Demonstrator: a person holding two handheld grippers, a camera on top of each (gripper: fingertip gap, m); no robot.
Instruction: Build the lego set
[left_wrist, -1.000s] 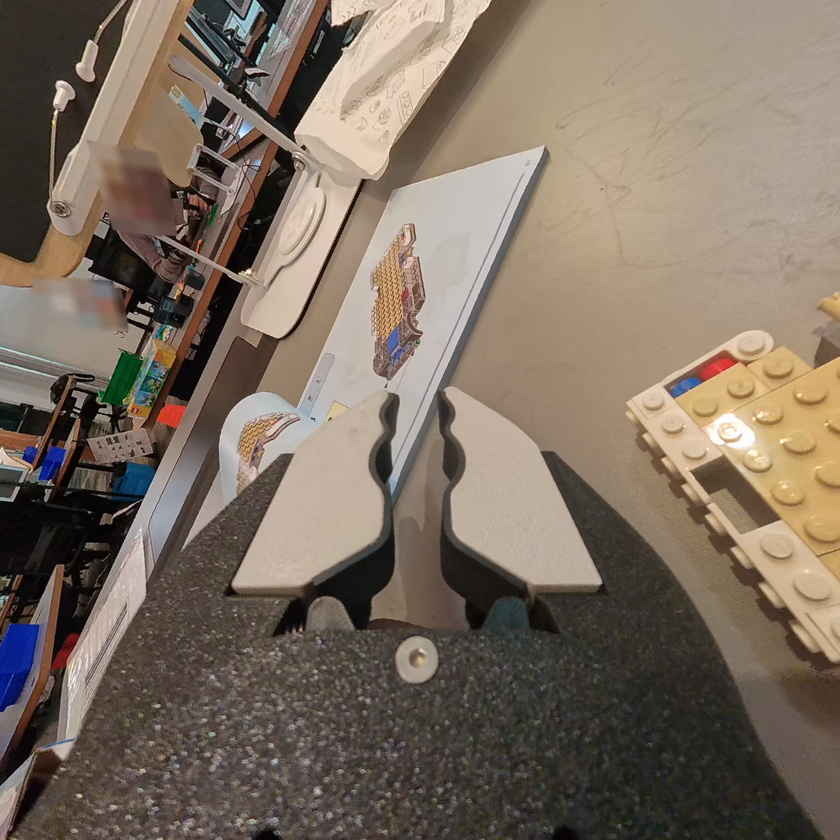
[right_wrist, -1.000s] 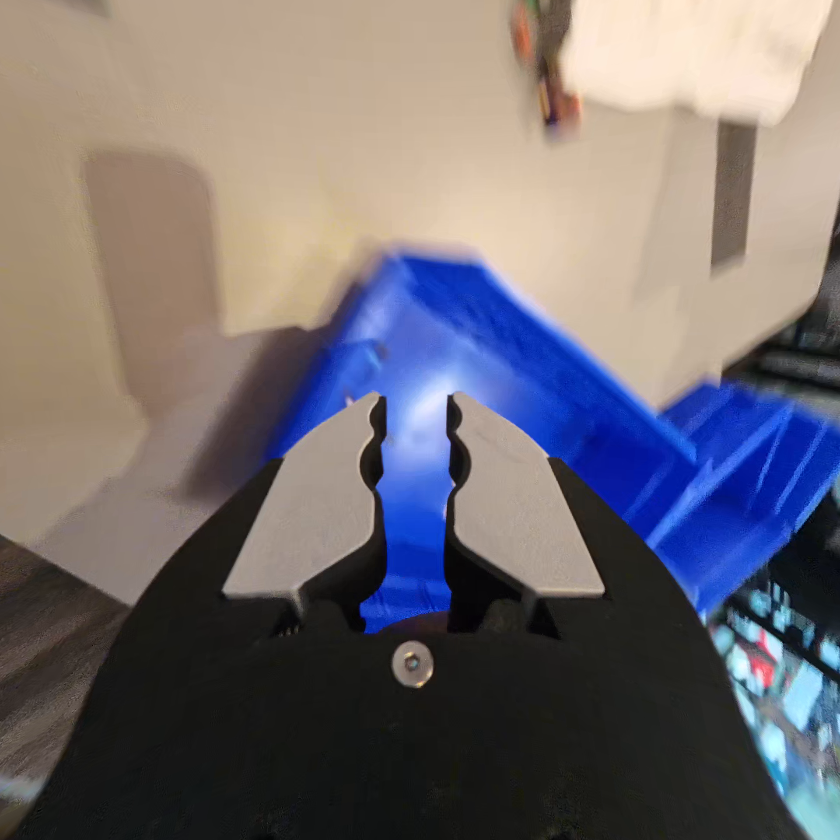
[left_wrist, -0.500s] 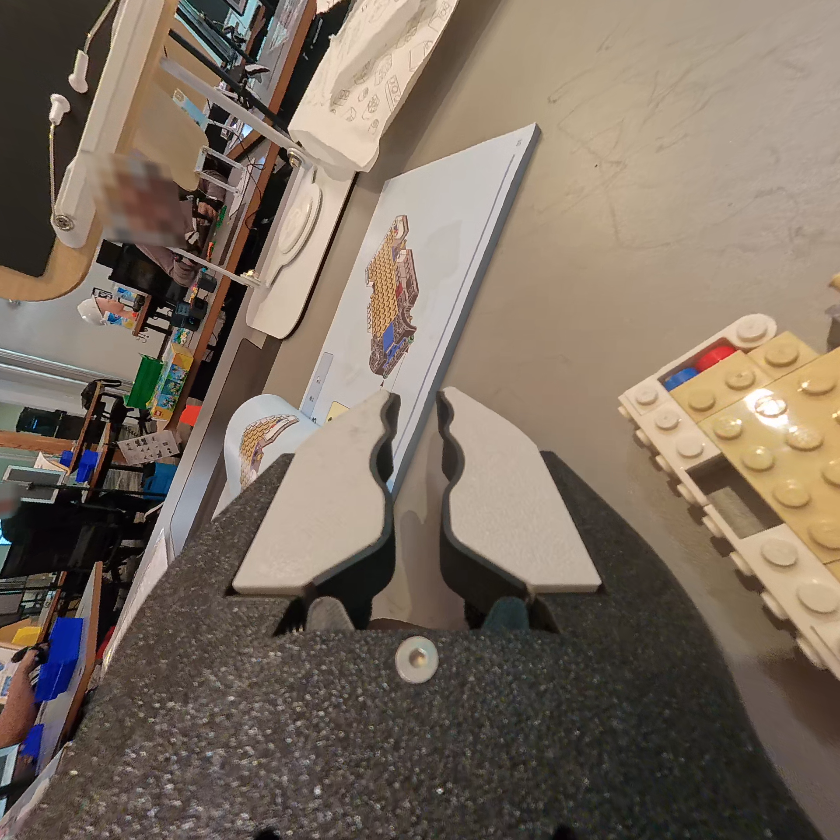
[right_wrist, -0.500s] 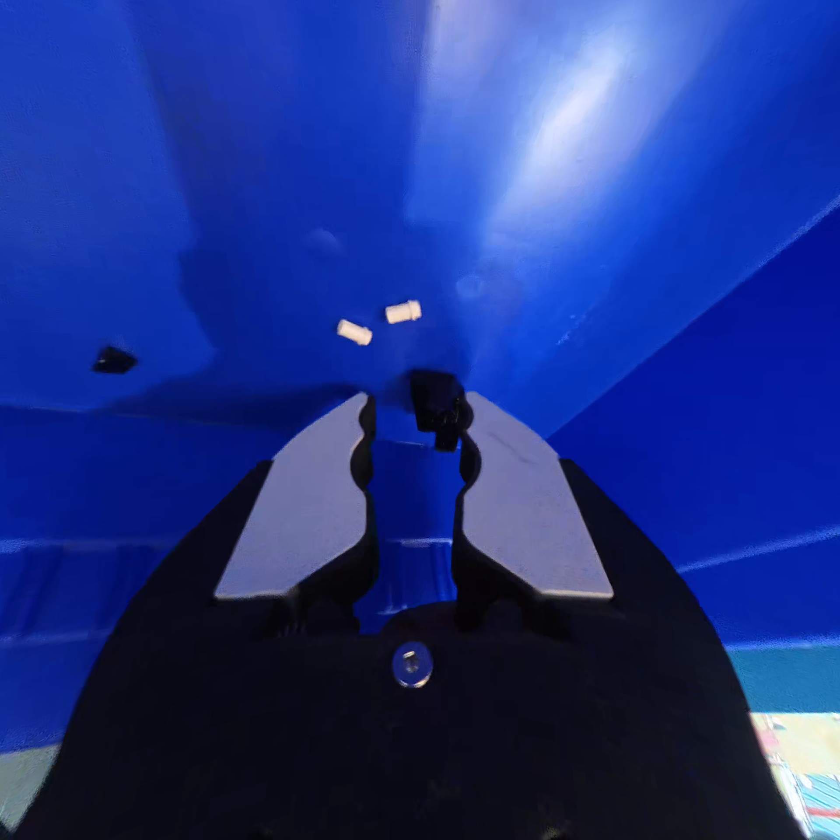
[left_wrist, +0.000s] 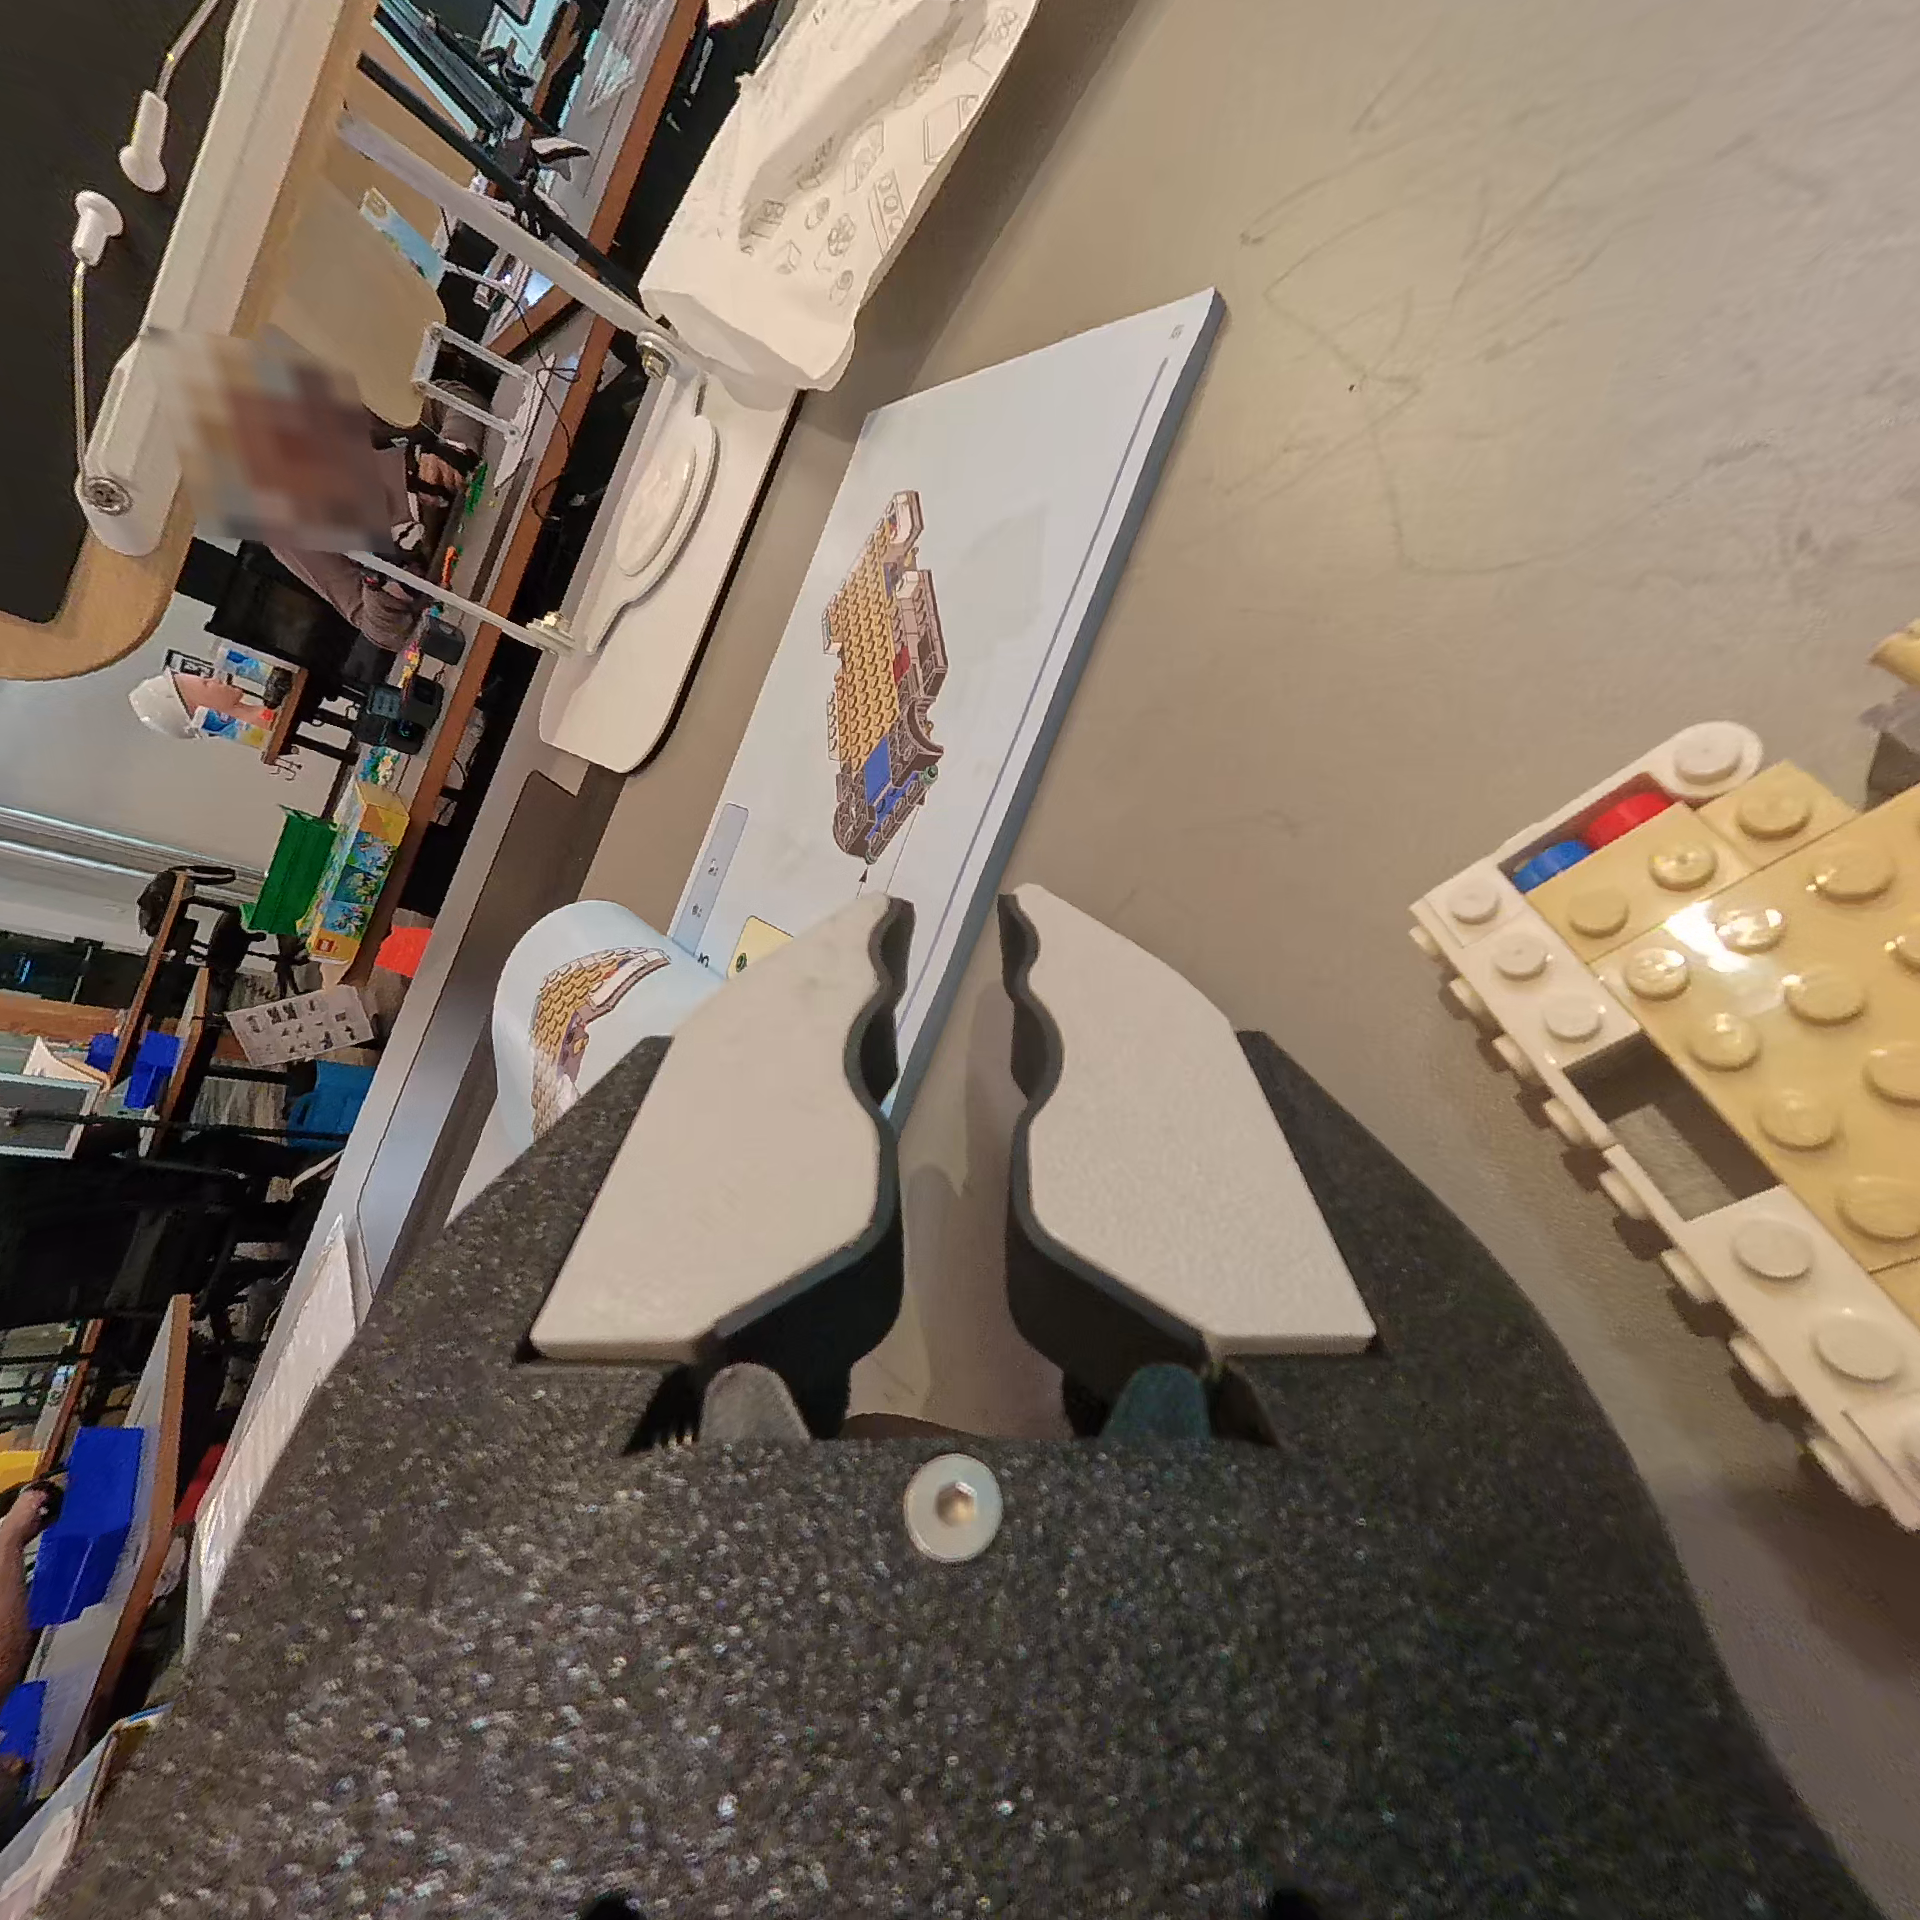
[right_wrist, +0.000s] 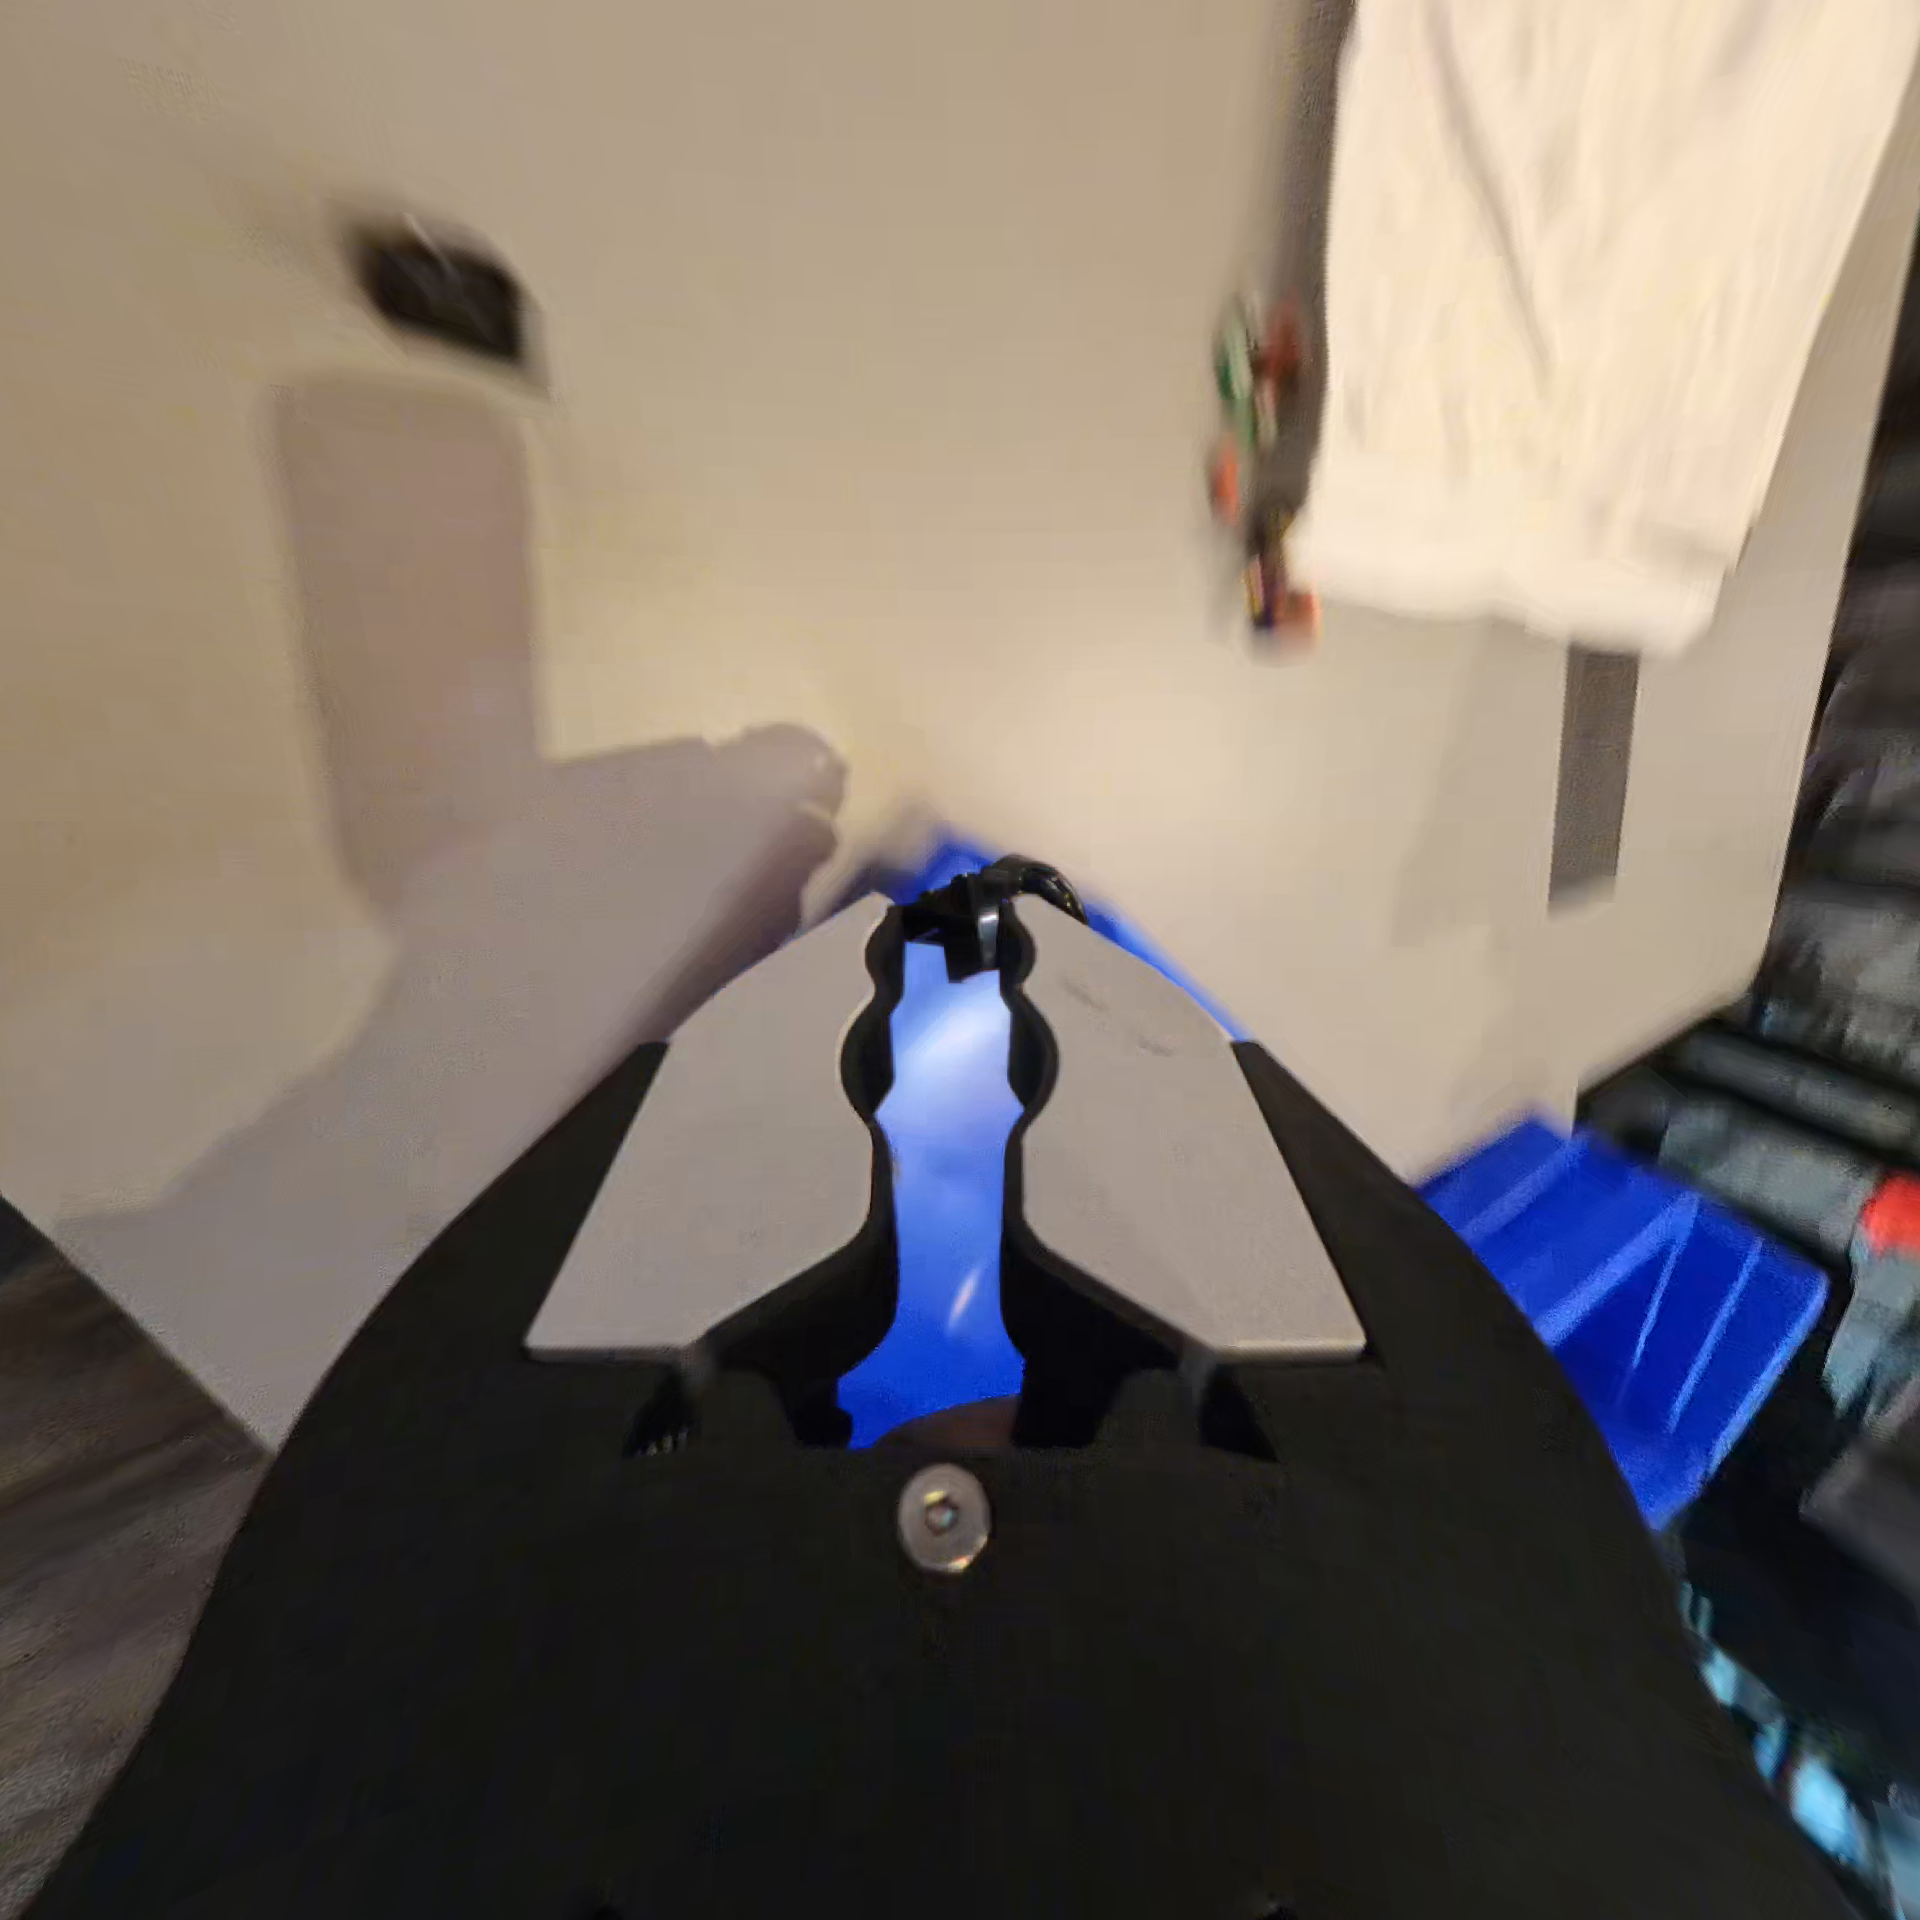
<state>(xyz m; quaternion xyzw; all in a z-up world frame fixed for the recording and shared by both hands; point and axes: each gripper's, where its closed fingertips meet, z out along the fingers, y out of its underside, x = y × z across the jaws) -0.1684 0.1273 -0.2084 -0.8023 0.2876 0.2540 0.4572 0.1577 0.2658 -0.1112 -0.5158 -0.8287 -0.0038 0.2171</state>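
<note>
A small black plastic toy part (right_wrist: 982, 920) is being pinched at the very tips of the right tongs (right_wrist: 954, 940), above the blue plastic bin (right_wrist: 1621, 1278); since so little of it is being gripped, steady pressure is being called for. Half a second ago the part was lying loose in the bin between wider tongs. The left tongs (left_wrist: 951, 914) are being held slightly parted and empty, as before, over the grey counter (left_wrist: 1455, 520), near the tan-and-white studded brick model (left_wrist: 1714, 1039).

An instruction booklet (left_wrist: 997, 582), a printed paper bag (left_wrist: 831, 177) and blue bins (right_wrist: 1621, 1299) surround the work.
</note>
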